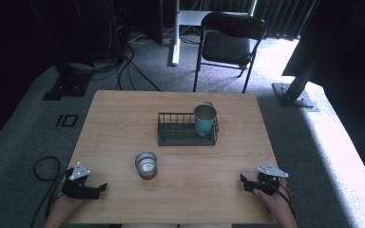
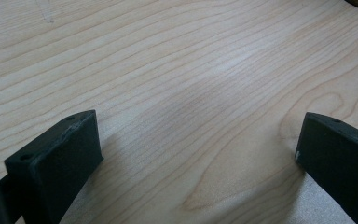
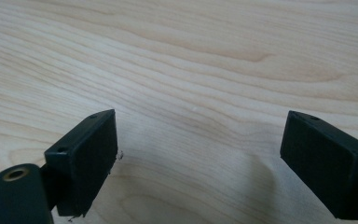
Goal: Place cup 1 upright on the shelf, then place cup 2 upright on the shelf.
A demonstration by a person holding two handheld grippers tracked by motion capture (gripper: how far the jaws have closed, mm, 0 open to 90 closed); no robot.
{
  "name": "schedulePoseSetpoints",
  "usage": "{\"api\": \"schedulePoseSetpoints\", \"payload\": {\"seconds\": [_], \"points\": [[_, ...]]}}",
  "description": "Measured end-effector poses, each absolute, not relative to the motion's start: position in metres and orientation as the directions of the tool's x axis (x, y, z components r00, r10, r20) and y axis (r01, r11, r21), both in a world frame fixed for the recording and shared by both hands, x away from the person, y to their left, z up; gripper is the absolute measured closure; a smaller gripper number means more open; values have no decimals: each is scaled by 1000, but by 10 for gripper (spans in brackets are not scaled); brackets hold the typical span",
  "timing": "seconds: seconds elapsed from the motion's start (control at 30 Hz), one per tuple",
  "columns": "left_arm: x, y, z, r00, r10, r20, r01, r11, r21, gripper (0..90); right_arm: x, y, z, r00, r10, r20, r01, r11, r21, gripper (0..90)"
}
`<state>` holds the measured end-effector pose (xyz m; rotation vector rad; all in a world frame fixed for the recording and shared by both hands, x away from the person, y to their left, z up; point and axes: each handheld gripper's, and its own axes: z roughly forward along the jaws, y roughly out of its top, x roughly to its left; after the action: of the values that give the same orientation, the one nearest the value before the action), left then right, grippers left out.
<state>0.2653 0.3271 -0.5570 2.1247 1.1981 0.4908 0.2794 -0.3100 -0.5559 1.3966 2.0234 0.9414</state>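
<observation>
A: Where do our two grippers sit?

B: Our left gripper (image 1: 95, 188) rests at the near left corner of the pale wooden table (image 1: 123, 114), our right gripper (image 1: 248, 183) at the near right corner. In the left gripper view (image 2: 198, 144) and the right gripper view (image 3: 198, 140) we see the black jaws spread wide with bare wood grain between them; both hold nothing.

A: And what lies nearest them?

B: A short silver metal cup (image 1: 146, 164), standing upright with its open mouth up. It sits on the table forward and inward of our left gripper, well apart from it, and farther still from our right one.

A: Beyond that?

B: A black wire rack (image 1: 171, 124), rectangular, its long side running across the table, near the middle. A tall teal cup with a silver metal rim (image 1: 204, 119) stands upright in the rack's right end, mouth up. Another rim seems to peek out behind it, but we cannot tell what it is.

A: Past the table?

B: A black folding chair (image 1: 228, 42) on grey carpet (image 1: 24, 133), with dark cables (image 1: 128, 66) trailing to the left.
</observation>
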Motion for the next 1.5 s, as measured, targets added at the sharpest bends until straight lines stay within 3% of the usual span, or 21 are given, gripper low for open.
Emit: {"api": "schedulePoseSetpoints", "payload": {"seconds": [0.17, 0.3, 0.63, 1.5], "points": [[265, 327, -557, 514, 858, 9, 618, -378, 690, 6, 284, -306, -558, -353, 935, -37, 625, 265, 734, 109], [265, 327, -557, 514, 858, 9, 618, -378, 689, 6, 289, -308, -558, -365, 931, 12, 646, 243, 724, 110], [264, 327, -556, 512, 859, 8, 628, -380, 679, 8, 290, -308, -558, -374, 927, 10, 643, 252, 724, 109], [261, 307, -542, 614, 788, -46, 588, -418, 692, 16, 290, -308, -558, -374, 928, 11, 643, 251, 723, 109]]}}
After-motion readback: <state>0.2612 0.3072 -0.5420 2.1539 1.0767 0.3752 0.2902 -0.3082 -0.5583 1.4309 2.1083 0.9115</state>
